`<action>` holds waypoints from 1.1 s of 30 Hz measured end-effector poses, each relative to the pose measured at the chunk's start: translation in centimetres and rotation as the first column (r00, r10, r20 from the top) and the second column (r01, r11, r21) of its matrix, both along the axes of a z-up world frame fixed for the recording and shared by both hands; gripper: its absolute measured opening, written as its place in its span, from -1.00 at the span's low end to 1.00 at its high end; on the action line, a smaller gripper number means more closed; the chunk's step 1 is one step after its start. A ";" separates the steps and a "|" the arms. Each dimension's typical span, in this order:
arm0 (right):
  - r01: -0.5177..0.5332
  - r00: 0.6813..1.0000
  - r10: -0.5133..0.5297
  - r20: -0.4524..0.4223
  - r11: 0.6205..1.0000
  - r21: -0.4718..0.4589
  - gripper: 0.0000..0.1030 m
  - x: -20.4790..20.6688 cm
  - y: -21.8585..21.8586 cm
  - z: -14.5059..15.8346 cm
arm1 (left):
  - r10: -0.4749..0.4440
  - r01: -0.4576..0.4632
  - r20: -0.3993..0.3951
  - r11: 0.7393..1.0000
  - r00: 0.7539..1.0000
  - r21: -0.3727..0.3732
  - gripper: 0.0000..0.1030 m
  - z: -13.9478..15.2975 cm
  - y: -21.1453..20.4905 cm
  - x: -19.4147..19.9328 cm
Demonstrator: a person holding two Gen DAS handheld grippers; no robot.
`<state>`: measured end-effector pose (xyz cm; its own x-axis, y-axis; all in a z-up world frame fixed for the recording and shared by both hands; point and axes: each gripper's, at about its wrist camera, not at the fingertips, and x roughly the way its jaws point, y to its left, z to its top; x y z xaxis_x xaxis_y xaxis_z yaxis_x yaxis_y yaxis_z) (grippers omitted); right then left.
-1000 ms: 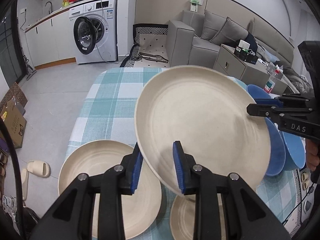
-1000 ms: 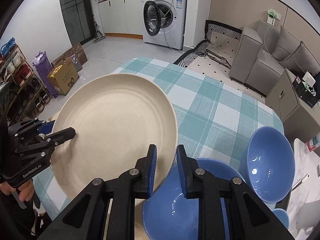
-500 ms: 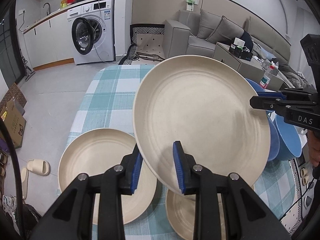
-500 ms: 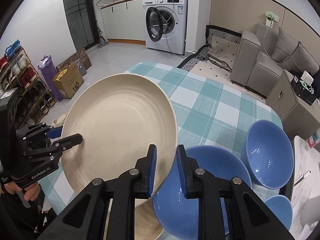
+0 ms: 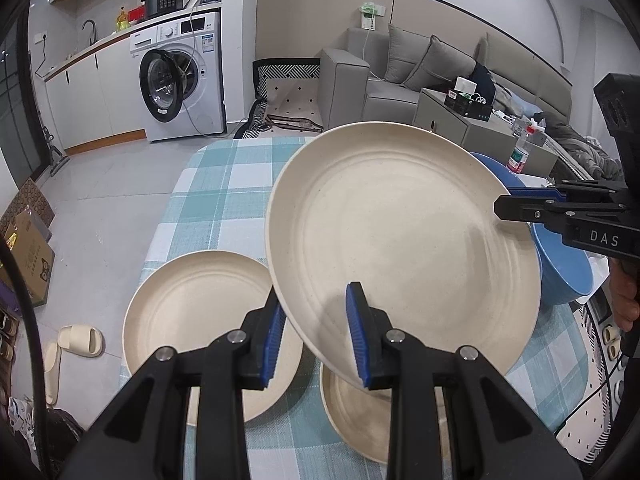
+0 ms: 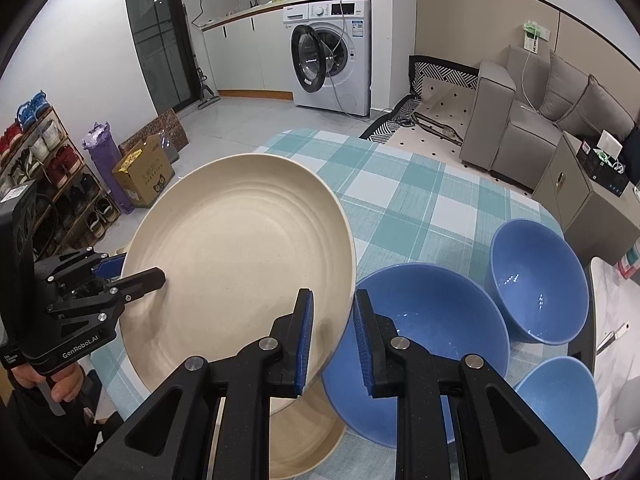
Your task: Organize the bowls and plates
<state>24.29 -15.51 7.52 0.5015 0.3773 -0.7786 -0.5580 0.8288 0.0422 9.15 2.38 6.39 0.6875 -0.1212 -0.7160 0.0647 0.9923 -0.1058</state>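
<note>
A large cream plate (image 5: 400, 248) hangs tilted above the checked table (image 5: 216, 200). My left gripper (image 5: 316, 316) is shut on its near rim, blue pads on either face. My right gripper (image 6: 332, 320) is shut on the opposite rim of the same plate (image 6: 240, 280). Each gripper shows in the other's view, the right gripper (image 5: 516, 204) and the left gripper (image 6: 140, 276). Two more cream plates lie on the cloth, one at the left (image 5: 200, 320) and one partly hidden under the held plate (image 5: 360, 420). Three blue bowls stand at the right: large (image 6: 432, 328), medium (image 6: 536, 280), small (image 6: 560, 408).
The table's left edge drops to a tiled floor with slippers (image 5: 80, 340) and a cardboard box (image 5: 28, 264). A washing machine (image 5: 180, 80) and a grey sofa (image 5: 400, 76) stand beyond the far end. The far half of the cloth (image 6: 400, 200) carries nothing.
Both grippers, still shut on the large plate, have drawn back toward the table's near side. The plates on the cloth sit farther off, and a third blue bowl has come into the right wrist view.
</note>
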 end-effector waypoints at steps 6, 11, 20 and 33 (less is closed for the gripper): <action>-0.001 1.000 0.001 0.004 1.000 0.018 -0.60 -1.5 -0.2 -0.1 | -0.002 0.002 0.000 0.999 1.000 -0.033 -0.46 -0.3 0.6 -0.8; -0.004 1.000 0.004 0.007 1.000 0.021 -0.60 -2.8 -0.2 -0.4 | -0.005 0.005 -0.004 0.999 1.000 -0.041 -0.45 -0.7 0.9 -1.5; 0.004 1.000 -0.004 -0.005 0.999 0.049 -0.60 -4.4 -0.3 -1.9 | -0.009 0.008 -0.007 1.000 1.000 -0.022 -0.42 -1.2 0.8 -2.4; 0.036 0.999 -0.034 -0.015 0.992 0.125 -0.59 -7.2 -1.6 -4.0 | -0.009 0.008 -0.019 1.000 1.000 -0.030 -0.42 -1.8 0.7 -3.7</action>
<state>17.07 -17.08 3.50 0.5063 0.4543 -0.7330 -0.5274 0.8356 0.1537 5.48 3.10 4.57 0.6724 -0.1481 -0.7252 0.0706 0.9881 -0.1364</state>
